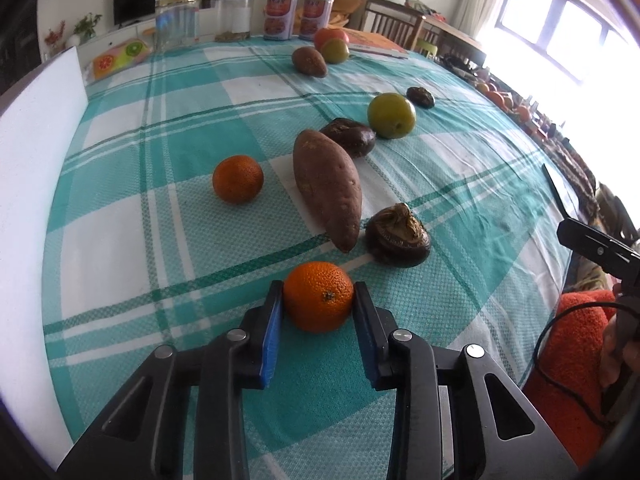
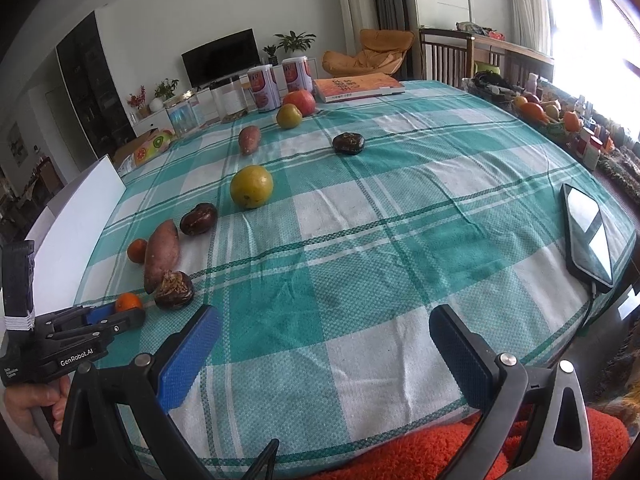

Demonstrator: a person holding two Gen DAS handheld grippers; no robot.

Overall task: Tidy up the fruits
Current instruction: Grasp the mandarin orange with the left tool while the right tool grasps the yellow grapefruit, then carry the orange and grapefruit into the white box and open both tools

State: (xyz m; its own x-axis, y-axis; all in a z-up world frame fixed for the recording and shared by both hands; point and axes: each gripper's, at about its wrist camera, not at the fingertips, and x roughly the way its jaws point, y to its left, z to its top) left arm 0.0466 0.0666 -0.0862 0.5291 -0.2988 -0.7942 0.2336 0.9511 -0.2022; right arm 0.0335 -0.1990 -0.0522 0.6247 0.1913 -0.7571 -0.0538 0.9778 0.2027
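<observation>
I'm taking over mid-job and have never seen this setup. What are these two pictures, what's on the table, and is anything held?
There is no robot arm: a person holds a two-finger gripper in each hand, each with a camera looking along its fingers.

The left wrist view shows the left gripper shut on a near orange, which sits on the checked tablecloth. Beyond it lie a sweet potato, a second orange, a green fruit and dark wrinkled fruits.

The right wrist view shows the right gripper open and holding nothing, with a phone at the table's right edge.
</observation>
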